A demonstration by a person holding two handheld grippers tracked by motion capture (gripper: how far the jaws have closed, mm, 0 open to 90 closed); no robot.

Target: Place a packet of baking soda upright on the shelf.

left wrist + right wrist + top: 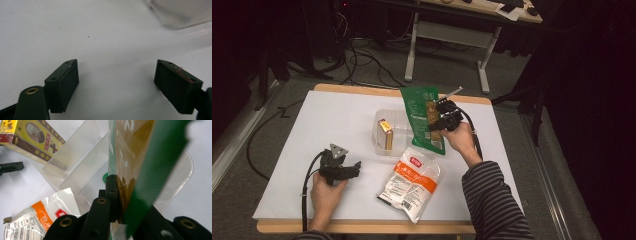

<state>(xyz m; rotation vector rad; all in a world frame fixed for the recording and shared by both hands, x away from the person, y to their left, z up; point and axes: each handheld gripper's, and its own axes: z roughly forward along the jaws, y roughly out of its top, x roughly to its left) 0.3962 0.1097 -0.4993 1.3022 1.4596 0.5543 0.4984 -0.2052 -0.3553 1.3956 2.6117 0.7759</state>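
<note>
My right gripper [438, 120] is shut on a green snack bag [424, 117], held upright over the right side of a clear plastic bin [382, 144]. In the right gripper view its jaws pinch the green bag [140, 170] from both sides above the bin [85, 167]. A yellow and red box [385, 134] stands in the bin's left part; the box [27, 137] lies at the upper left of that view. An orange and white pouch [410, 183] lies flat on the table before the bin. My left gripper [354, 167] rests open at the front left, its pads [63, 85] wide apart over bare white table.
The white table top [327, 120] has free room at the left and back. A corner of the clear bin [180, 12] is close ahead of the left gripper. Beyond the table stand a desk frame [447, 45] and floor cables [362, 60].
</note>
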